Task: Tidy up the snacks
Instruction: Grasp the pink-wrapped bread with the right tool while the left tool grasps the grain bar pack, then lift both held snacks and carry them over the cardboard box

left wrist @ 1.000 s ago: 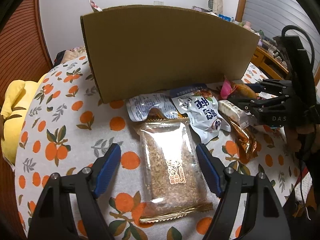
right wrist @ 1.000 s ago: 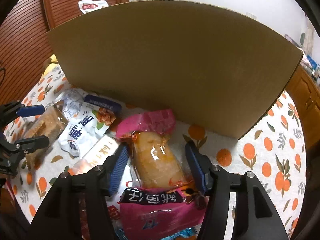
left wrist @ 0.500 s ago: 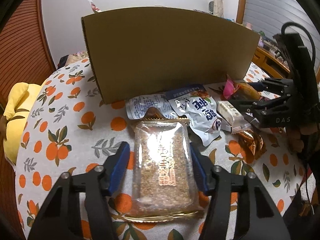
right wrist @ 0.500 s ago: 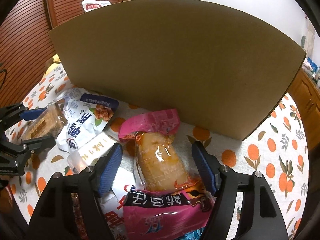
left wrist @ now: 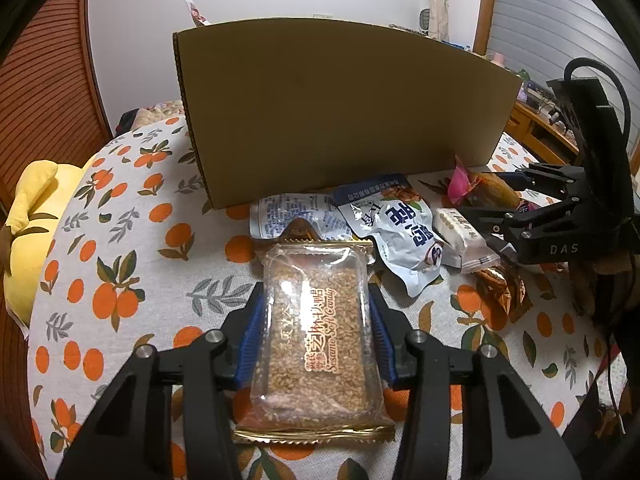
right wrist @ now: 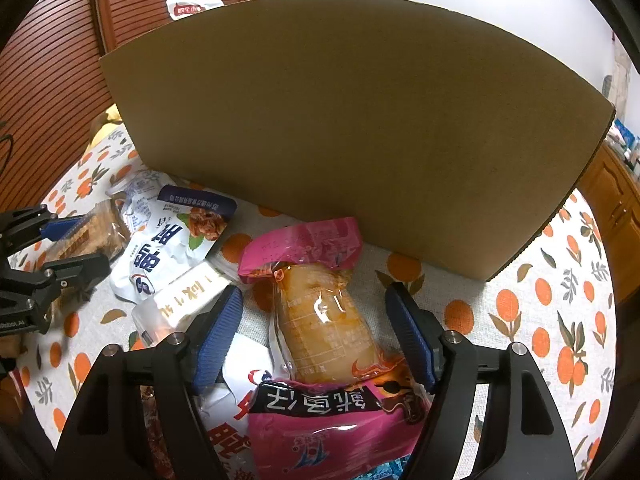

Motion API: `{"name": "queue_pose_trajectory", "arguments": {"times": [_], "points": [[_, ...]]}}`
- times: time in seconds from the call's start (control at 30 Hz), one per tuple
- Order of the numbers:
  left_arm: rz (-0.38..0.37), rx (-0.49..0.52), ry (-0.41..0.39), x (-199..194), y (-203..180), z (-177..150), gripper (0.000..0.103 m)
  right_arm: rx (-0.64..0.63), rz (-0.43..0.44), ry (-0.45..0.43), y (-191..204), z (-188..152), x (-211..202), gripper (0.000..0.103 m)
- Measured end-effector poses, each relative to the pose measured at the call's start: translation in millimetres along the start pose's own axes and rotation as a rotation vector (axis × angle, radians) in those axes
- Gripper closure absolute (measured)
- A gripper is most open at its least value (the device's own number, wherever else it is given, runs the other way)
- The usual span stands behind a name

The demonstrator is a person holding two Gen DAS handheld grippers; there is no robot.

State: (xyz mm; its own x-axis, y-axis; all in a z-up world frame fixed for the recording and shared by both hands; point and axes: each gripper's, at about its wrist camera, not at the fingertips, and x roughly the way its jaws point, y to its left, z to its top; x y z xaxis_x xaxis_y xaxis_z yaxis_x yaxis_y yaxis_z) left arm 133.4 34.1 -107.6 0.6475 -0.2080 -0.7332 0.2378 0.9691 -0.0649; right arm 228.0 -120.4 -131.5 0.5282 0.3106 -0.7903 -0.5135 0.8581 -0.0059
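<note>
Our left tongs (left wrist: 316,344) just narrowed, pinching the clear sesame candy pack (left wrist: 316,340) near the surface's (left wrist: 120,240) front edge, our right tongs (right wrist: 316,336) just widened, spread around the pink-wrapped snack (right wrist: 320,312) without touching, cardboard box (right wrist: 352,128) behind, inside hidden

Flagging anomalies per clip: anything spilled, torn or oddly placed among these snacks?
No spill or tear shows. The snacks lie in a loose overlapping heap: the white-blue pouch is crumpled, and one packet pokes above the cardboard box rim.
</note>
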Motion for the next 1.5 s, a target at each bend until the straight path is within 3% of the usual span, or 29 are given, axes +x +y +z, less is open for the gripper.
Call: {"name": "queue_pose_trajectory", "arguments": {"times": [0.17,0.23,0.27,0.43,0.73,1.5], "points": [[-0.015,-0.015,-0.008,-3,3,0,0.059,-0.007,-0.005,0.002,3,-1,0,0.031],[-0.018,-0.017,-0.009,-3,3,0,0.059,-0.009,0.001,0.003,2,-1,-4,0.059],[-0.016,-0.016,-0.011,-4,3,0,0.059,-0.009,0.0,0.006,1,-2,-6,0.061],[-0.014,-0.015,-0.03,-11,1,-1,0.06,-0.014,0.017,0.019,-2,-6,-13,0.063],[-0.028,-0.012,-0.085,-41,-3,4,0.06,-0.001,0.029,-0.054,-1,-10,-46,0.063],[-0.048,0.064,-0.193,-76,-30,51,0.059,0.006,0.032,-0.181,5,-12,-105,0.062]]}}
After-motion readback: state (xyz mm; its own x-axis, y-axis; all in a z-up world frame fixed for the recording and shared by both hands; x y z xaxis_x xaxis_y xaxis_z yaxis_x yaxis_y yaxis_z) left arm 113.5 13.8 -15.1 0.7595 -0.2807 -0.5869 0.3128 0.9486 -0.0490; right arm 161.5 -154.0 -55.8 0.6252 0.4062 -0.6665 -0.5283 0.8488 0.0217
